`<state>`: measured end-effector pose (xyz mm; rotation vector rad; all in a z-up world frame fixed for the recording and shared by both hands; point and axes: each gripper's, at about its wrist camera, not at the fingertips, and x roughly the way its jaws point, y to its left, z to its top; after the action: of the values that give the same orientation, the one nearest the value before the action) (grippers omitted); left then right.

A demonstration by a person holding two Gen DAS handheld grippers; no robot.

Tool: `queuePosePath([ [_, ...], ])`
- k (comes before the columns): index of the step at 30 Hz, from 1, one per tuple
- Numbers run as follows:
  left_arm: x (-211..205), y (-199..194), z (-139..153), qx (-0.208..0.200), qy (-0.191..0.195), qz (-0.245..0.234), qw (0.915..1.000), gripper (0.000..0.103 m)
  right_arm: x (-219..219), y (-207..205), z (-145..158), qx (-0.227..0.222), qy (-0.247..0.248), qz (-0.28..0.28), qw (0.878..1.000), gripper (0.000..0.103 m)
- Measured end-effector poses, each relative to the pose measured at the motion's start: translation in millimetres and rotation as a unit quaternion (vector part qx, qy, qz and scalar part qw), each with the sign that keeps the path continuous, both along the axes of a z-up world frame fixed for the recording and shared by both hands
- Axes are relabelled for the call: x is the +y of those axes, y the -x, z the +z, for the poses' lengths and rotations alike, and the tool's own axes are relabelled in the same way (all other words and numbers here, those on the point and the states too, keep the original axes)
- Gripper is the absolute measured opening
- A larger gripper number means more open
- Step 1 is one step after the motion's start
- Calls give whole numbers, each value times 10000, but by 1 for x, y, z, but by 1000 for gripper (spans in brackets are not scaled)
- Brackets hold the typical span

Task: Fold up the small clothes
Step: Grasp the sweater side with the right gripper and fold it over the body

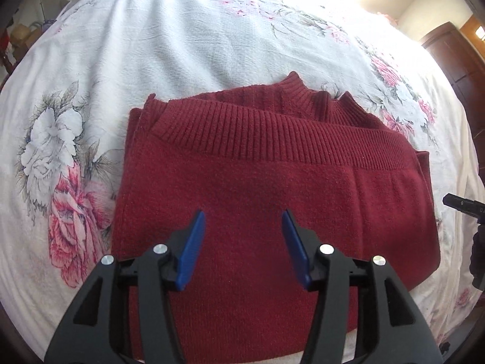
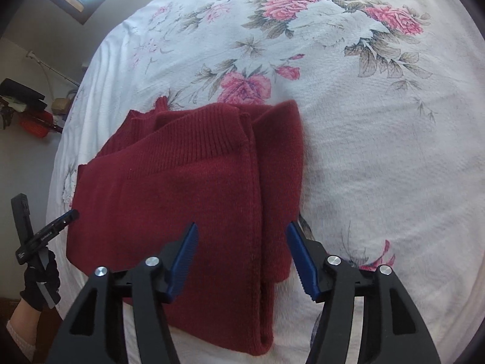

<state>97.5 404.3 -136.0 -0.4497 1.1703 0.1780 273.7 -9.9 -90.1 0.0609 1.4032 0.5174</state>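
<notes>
Here the dark-red knit sweater (image 1: 272, 188) lies folded on the bed (image 1: 151, 45) — ribbed hem facing away; left tongs (image 1: 244, 221) and right tongs (image 2: 242, 233) both gape wide, empty.

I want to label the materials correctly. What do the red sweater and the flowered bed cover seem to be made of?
The red sweater looks like a soft knit, perhaps wool or acrylic: ribbed bands at hem and collar, a matte, slightly fuzzy surface. The flowered bed cover looks like a plush or crinkled woven textile with a printed rose pattern; its fine rippled texture shows, but the fibre cannot be told.
</notes>
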Motion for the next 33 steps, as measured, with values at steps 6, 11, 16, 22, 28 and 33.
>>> queuePosePath([
  [6, -13, 8, -5, 65, 150, 37, 9999, 59, -24, 19, -22, 395, -153, -149, 9990, 62],
  [11, -19, 8, -14, 168, 122, 14, 9998, 59, -32, 20, -41, 618, -349, -325, 9969, 62],
  [16, -21, 3, -25, 266, 10, 12, 9996, 59, -34, 14, -56, 743, -643, -488, 9940, 62],
  [22, -17, -3, -35, 331, 1, 58, 9994, 60, -26, 5, -68, 901, -1021, -466, 9896, 55],
  [28, -16, -8, -40, 357, -18, -3, 9994, 62, -24, 4, -71, 831, -960, -447, 9909, 34],
  [33, -15, -9, -45, 358, -26, -29, 9994, 63, -22, 6, -73, 782, -842, -441, 9924, 33],
])
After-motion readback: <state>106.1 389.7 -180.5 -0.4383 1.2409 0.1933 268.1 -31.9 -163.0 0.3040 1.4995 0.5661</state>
